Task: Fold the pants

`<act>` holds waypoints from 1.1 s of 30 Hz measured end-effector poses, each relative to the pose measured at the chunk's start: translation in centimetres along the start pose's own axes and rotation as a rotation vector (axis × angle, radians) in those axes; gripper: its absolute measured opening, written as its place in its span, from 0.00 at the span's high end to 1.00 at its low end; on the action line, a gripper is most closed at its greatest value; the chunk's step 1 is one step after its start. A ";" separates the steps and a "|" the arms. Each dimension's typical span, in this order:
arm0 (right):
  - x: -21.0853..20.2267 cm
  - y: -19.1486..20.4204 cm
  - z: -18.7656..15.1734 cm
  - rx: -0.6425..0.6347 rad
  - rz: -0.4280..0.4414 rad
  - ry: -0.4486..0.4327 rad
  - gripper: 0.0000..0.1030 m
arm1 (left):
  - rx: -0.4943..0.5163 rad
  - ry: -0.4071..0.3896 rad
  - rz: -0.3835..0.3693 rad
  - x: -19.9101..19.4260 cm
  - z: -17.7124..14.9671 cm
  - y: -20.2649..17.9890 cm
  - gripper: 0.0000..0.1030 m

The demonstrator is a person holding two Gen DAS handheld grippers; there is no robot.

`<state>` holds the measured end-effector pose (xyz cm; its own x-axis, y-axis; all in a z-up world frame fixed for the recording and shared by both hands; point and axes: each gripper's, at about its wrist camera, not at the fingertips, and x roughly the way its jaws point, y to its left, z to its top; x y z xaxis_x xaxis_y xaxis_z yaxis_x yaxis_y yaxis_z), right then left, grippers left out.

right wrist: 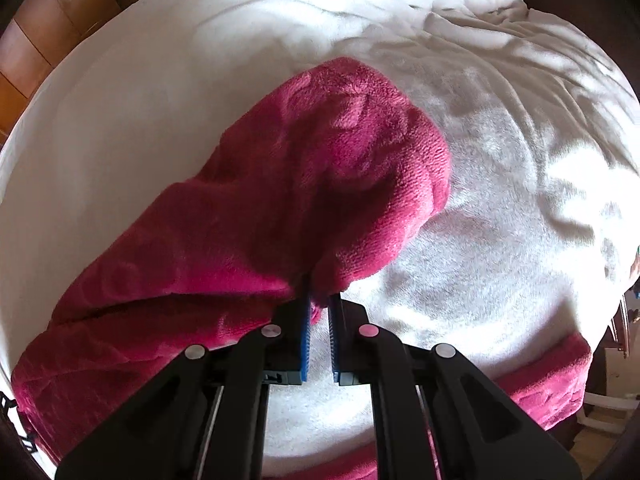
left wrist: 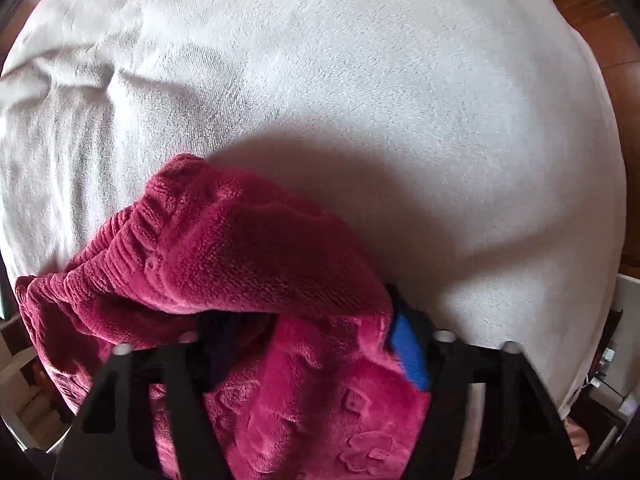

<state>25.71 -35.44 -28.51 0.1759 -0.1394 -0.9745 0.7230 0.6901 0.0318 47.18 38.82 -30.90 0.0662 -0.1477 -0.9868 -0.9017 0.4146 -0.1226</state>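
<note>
So the right gripper (right wrist: 319, 304) has its two blue pads (right wrist: 305, 344) squeezed almost together, and right at the tips there's a little fold of the pink fleece pants (right wrist: 280, 208) pinched between them. Behind the tips a thin slit between the pads shows the white blanket (right wrist: 480, 240) underneath. From that pinch the fabric runs up and away in a fat rounded hump, then spreads down toward the left side of the view in long soft folds. Another strip of the same pink shows at the lower right edge of that view, lying on the blanket.

The left gripper (left wrist: 316, 332) is messier to read. It points pretty much straight down into a bunched heap of the pants (left wrist: 248, 256); the fleece fills the whole space between the fingers, and only one blue pad (left wrist: 410, 354) peeks out on the right side. The other pad is buried under cloth. The jaws stand maybe half apart with the fabric wadded in between, but I honestly can't tell whether they're actually pressing on it or just sitting around it. The ribbed waistband (left wrist: 120, 248) sticks out to the left of the heap, and embossed flower shapes show on the fleece down near the fingers.

Everything sits on that white fuzzy blanket (left wrist: 360, 100), rumpled in places, with wooden floor (right wrist: 36, 48) past its edge.
</note>
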 end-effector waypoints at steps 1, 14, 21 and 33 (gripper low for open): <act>-0.2 0.0 0.0 0.000 -0.001 -0.007 0.93 | -0.001 0.002 -0.010 -0.2 0.1 0.3 0.63; -8.6 -0.6 -0.1 0.048 0.028 -0.189 0.94 | 0.152 0.072 -0.324 -6.3 -0.8 10.3 0.88; -11.2 -3.7 -3.1 0.094 0.020 -0.198 0.94 | 0.210 0.087 -0.381 -8.9 -3.7 18.8 0.89; -13.3 -14.4 -8.1 0.109 0.088 -0.183 0.95 | 0.229 0.035 -0.349 -15.9 -11.3 26.0 0.90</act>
<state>7.53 -37.81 -17.80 0.3528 -0.2155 -0.9105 0.7655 0.6260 0.1484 17.82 41.82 -17.24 0.3327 -0.3436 -0.8782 -0.7090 0.5229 -0.4732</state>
